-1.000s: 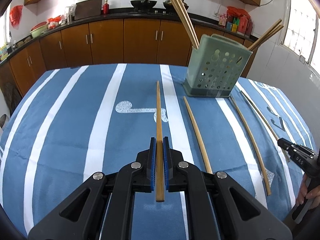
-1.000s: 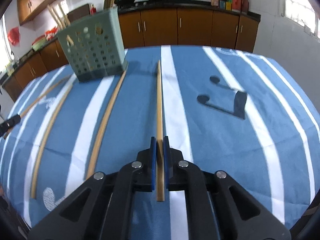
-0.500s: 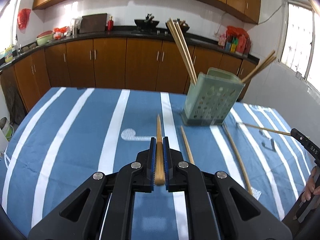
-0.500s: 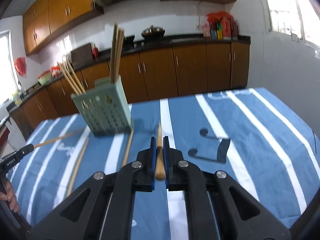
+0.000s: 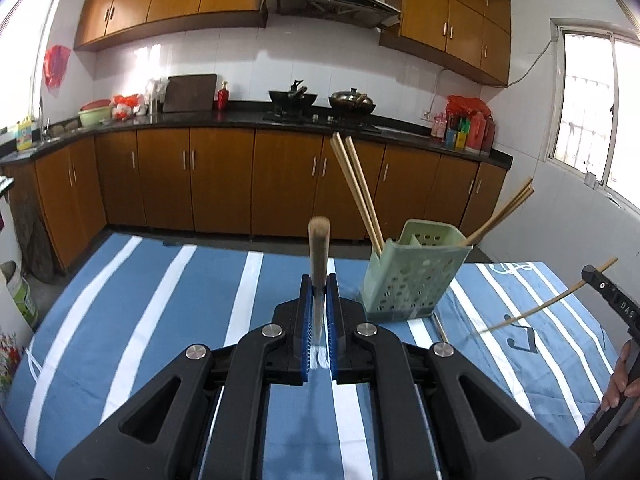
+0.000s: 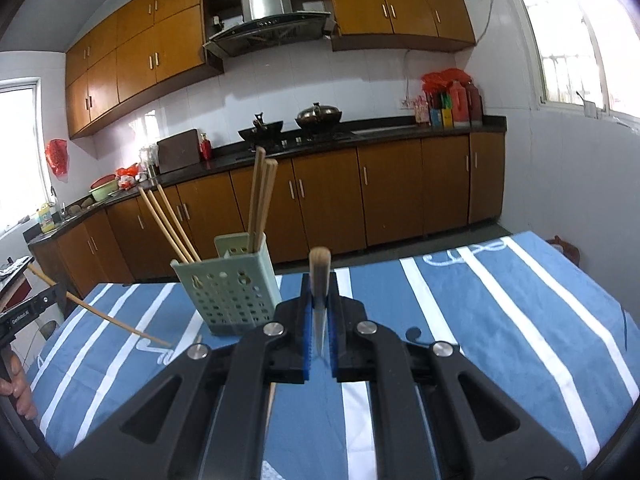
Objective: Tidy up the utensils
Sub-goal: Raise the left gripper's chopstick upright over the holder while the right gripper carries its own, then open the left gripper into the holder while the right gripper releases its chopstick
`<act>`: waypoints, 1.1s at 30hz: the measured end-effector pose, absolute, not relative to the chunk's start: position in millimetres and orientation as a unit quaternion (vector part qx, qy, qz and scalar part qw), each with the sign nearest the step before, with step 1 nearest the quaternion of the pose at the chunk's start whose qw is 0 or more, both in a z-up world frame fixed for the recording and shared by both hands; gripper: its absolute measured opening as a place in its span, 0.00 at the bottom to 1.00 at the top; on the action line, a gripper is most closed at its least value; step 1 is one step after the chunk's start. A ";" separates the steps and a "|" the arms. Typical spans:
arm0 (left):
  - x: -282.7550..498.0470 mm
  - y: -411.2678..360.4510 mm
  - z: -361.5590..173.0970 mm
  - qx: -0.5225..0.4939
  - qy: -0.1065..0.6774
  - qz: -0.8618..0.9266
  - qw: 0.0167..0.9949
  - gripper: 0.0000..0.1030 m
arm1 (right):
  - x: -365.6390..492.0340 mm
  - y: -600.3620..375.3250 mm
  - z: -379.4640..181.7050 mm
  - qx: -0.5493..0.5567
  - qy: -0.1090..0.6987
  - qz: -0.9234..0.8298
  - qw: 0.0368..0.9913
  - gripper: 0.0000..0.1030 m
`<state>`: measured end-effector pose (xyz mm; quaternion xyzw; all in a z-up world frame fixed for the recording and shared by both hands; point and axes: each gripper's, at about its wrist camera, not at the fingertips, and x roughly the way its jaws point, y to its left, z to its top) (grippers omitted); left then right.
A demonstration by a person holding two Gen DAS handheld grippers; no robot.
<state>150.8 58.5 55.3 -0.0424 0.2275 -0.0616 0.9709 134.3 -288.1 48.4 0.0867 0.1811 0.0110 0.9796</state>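
My left gripper is shut on a wooden chopstick that points up and away, lifted off the table. The green perforated utensil holder stands ahead to its right with several chopsticks in it. My right gripper is shut on another chopstick, also raised. The holder stands ahead to its left. Each gripper shows in the other's view at the edge, the right gripper and the left gripper, each with its chopstick slanting down.
The table carries a blue cloth with white stripes. A loose chopstick lies beside the holder's base. Kitchen cabinets and a counter stand beyond the table. A hand holds the right gripper's handle.
Both grippers have risen and tilted upward with their chopsticks, lifting them clear of the table. The views now look at the kitchen wall instead of down at the cloth.
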 end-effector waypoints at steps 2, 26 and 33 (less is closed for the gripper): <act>153.3 57.7 66.2 -0.042 0.219 -0.067 0.973 0.07 | 133.4 -287.5 63.0 0.088 0.169 0.023 0.981 0.08; 212.2 0.8 159.4 -0.088 0.060 -0.079 0.991 0.07 | 214.5 -254.9 146.1 0.107 0.101 0.077 0.986 0.08; 237.6 -9.6 129.2 -0.088 0.107 -0.081 0.987 0.07 | 245.0 -249.3 123.2 0.114 0.145 0.094 0.978 0.08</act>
